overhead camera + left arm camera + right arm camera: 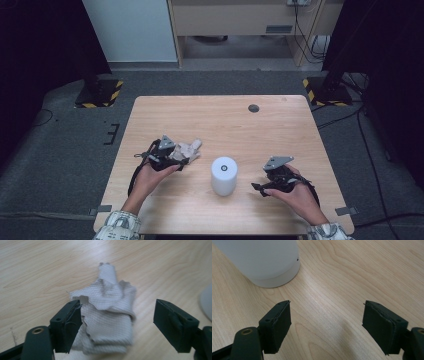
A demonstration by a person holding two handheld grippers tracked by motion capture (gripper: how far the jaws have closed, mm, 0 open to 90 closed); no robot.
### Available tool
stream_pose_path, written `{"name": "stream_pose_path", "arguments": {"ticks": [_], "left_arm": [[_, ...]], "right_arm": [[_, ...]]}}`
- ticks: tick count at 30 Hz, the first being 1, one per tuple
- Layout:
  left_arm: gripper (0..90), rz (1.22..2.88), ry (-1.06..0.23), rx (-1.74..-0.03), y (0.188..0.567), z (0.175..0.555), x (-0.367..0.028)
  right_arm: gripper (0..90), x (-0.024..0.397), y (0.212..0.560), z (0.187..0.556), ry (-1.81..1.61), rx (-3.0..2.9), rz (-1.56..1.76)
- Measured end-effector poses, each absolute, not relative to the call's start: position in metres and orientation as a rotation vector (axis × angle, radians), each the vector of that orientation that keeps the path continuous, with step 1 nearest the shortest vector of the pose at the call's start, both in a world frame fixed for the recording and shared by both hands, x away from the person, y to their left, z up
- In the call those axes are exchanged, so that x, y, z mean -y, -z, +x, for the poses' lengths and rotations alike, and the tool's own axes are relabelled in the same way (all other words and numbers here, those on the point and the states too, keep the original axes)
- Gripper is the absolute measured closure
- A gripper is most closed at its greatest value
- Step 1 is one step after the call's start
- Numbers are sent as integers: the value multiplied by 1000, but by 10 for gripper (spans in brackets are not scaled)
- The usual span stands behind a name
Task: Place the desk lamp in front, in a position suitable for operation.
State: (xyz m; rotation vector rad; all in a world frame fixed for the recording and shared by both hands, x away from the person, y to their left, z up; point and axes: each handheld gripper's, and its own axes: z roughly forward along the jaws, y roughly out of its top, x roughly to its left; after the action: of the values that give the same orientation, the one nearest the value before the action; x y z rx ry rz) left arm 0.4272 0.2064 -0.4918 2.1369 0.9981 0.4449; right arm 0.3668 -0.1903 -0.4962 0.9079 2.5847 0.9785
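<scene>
A crumpled beige cloth point(189, 148) lies on the wooden table point(225, 120), left of the middle. My left gripper point(180, 161) stands open over it. In the left gripper view the cloth point(107, 312) sits between the jaws of my left gripper point(117, 322); the left jaw touches its edge and the right jaw stands well apart from it. A white cylinder point(223, 176) stands upright at the table's centre front. My right gripper point(259, 189) is to its right, pointing toward it, open with nothing between its jaws point(327, 325). The cylinder's base point(267, 265) shows ahead and to the left.
A small dark round spot point(253, 108) marks the table's far side. Two stand bases with yellow and black stripes point(99, 93) point(325, 91) sit on the grey floor beyond the far corners. Cables run along the floor at right.
</scene>
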Motion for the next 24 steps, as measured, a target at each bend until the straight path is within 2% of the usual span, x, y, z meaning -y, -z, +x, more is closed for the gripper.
{"name": "stream_pose_path", "arguments": {"ticks": [6,14,15,17,24], "left_arm": [[308,2125,-417,-1038,502,442,-205],[330,2197,-406,-1055,515,447,-204],[362,2221,-380,-1057,517,447,-203],[364,2231,-368,-1062,519,447,-202],[463,2238,-339,-1073,517,446,-202]], "right_arm": [[238,193,499,369,-972,-2580,932],[236,192,501,373,-982,-2567,961],[236,190,502,372,-972,-2578,953],[236,190,502,372,-970,-2579,948],[236,194,500,369,-981,-2565,946]]}}
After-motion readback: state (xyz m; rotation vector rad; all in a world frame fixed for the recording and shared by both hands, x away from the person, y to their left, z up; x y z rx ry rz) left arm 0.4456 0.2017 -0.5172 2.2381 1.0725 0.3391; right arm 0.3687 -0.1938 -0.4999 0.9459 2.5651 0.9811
